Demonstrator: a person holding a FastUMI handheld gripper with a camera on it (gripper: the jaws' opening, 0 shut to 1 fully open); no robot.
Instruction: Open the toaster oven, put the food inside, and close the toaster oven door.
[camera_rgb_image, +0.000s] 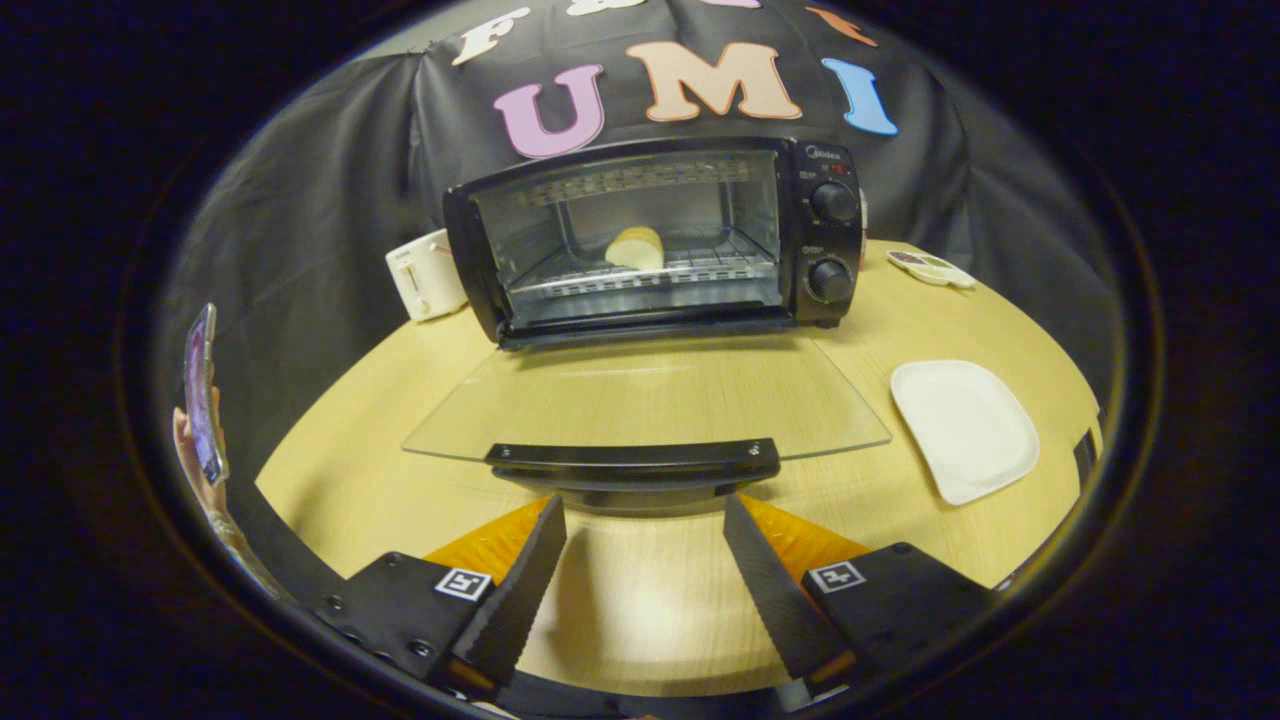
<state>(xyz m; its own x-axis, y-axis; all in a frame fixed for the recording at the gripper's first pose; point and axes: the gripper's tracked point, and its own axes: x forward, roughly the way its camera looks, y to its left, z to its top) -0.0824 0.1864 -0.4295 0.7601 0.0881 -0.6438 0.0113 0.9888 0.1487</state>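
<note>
Toaster oven (655, 235) door (645, 400) down flat, food (637, 248) on rack inside. Gripper (645, 525) spread, empty, just short of door handle (635, 462). Risk: slipping off handle on lift, door dropping back.

The claw (645, 515), its fingers spread with nothing between them, faces the lowered glass door (645, 400) whose handle (632, 460) bars the way just ahead, while bare surface (640, 590) lies beneath it and a white plate (965, 428) sits to its right.
</note>
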